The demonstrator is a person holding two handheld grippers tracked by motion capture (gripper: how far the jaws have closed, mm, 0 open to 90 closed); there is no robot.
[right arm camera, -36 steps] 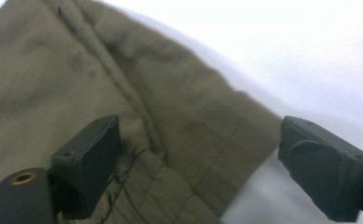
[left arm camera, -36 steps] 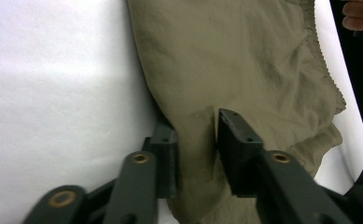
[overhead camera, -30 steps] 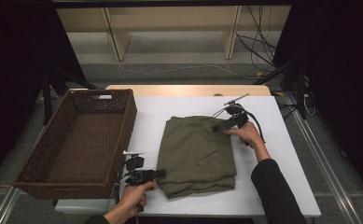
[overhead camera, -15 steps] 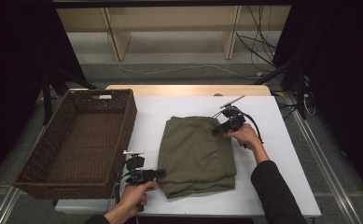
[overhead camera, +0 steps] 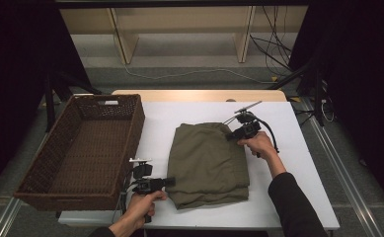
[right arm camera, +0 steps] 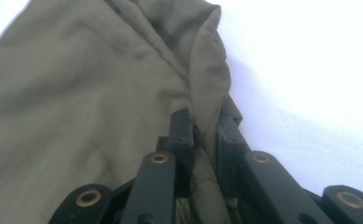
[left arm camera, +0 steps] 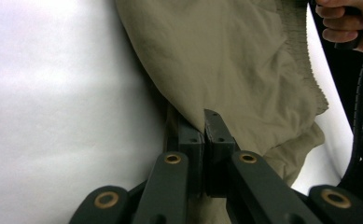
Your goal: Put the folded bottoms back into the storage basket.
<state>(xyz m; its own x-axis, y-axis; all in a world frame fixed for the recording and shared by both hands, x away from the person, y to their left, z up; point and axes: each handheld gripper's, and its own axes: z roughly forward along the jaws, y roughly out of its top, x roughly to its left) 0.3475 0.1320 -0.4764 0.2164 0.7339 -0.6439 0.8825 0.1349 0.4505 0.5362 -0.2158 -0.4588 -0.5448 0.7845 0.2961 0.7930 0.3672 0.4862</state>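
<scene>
A folded olive-green garment lies in the middle of the white table. My left gripper lies level at the garment's near left corner. In the left gripper view its jaws have just been closing and now pinch the cloth edge. My right gripper is at the far right corner. In the right gripper view its jaws have just been closing and now squeeze a raised fold of the garment.
A large brown wicker basket with nothing in it stands on the table's left side, close to the left hand. Bare white tabletop lies to the right of the garment and behind it. Cables hang off the far right.
The right gripper has edged slightly onto the garment's far right corner. The left hand and the garment lie as before.
</scene>
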